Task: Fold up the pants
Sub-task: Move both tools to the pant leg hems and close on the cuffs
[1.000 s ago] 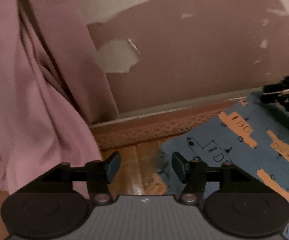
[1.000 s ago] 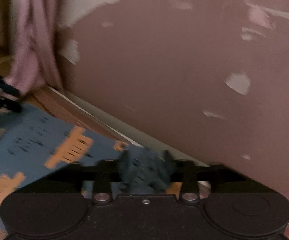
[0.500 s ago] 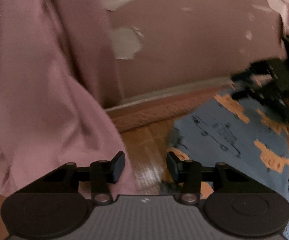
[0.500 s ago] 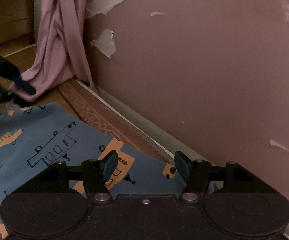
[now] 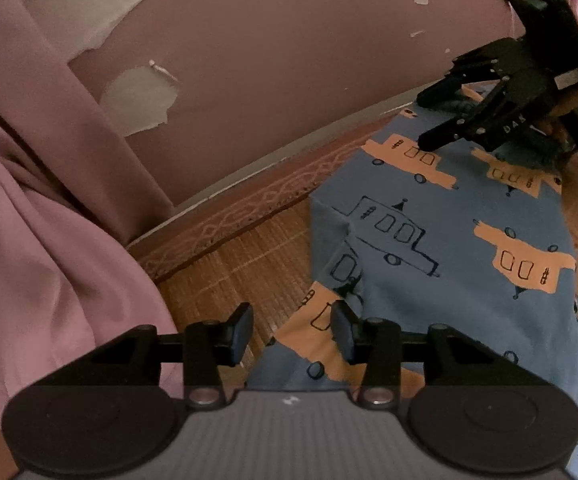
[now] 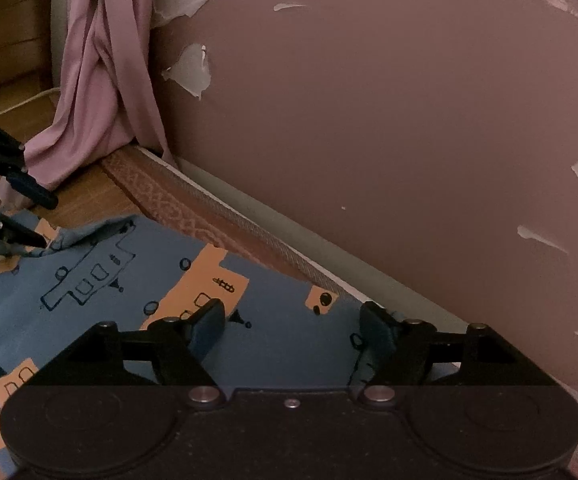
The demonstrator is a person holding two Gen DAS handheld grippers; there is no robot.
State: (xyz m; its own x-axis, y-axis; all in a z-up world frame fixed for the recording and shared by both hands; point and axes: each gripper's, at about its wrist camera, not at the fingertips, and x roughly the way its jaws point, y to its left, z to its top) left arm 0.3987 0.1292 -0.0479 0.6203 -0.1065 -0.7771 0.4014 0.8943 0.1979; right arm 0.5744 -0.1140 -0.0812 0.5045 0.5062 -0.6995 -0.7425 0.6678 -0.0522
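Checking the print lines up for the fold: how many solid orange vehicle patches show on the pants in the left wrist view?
5 on the pants: top near the right gripper, beside it, mid-right edge, bottom between the left gripper fingers, tiny one at the far corner. More may be hidden.

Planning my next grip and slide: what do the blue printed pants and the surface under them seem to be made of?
The blue pants with orange vehicle prints look like soft matte knit, probably cotton jersey: they drape and crease limply with no shine. The brown woven mat beneath looks like bamboo or rattan slats, showing fine parallel ribbing and a slight sheen; its patterned border looks like fabric tape.
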